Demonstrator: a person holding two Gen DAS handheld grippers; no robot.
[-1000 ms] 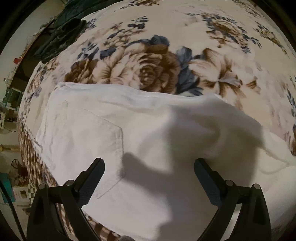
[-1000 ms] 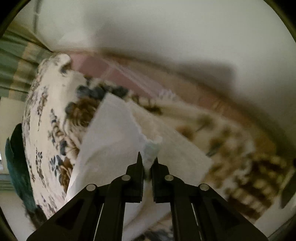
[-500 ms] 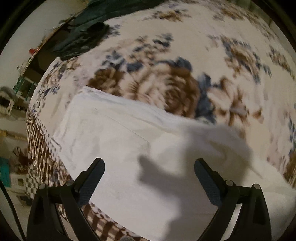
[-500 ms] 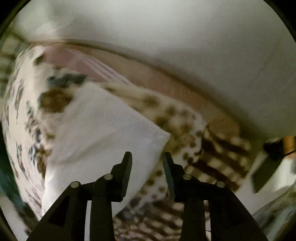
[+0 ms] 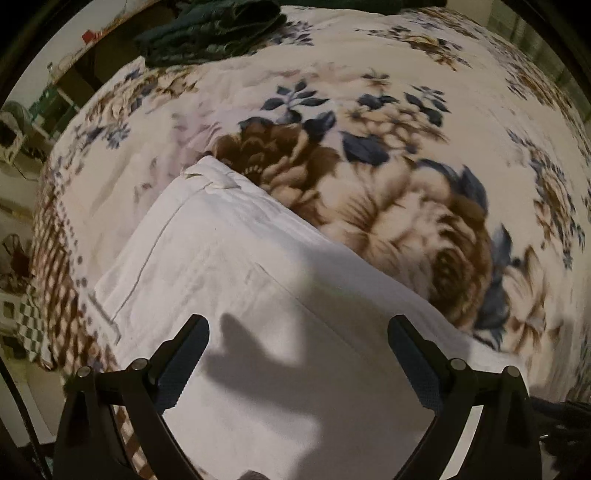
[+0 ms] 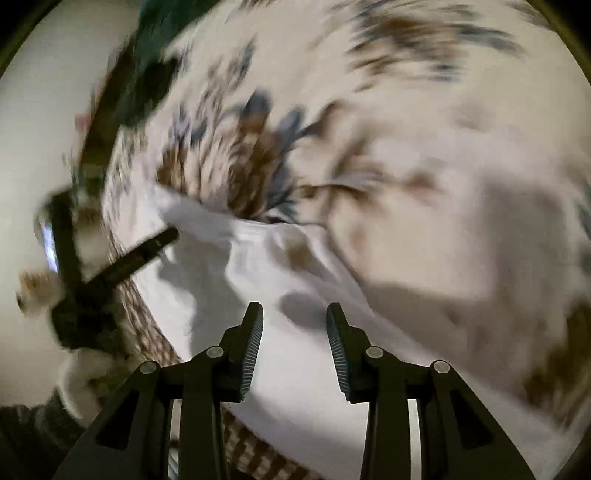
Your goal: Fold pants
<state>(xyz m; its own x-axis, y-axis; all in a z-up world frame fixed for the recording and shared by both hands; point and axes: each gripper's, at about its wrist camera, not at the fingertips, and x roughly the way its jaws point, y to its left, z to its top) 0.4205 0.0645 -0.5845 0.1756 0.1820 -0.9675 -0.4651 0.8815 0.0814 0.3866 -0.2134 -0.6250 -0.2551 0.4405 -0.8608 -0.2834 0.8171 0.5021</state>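
Pants (image 5: 258, 295) lie folded on the floral blanket (image 5: 388, 122), white, near its checked near-left edge.

Seen from the left wrist, their long axis runs from a far-left corner, where a seamed hem or band shows, down toward the near right; a stitched seam line follows the left side. The left gripper (image 5: 297, 354) hovers over the near part of the cloth with its 2 jaws spread wide and nothing between them, only its shadow falling on the fabric. The right gripper (image 6: 294, 347), in a badly blurred view, has just been opening: its jaws stand partly apart, released, with no cloth between the ribbed pads, above the white fabric. At that view's left the other gripper appears as a dark smear. A dark green garment (image 5: 210, 29) lies at the blanket's far-left edge.
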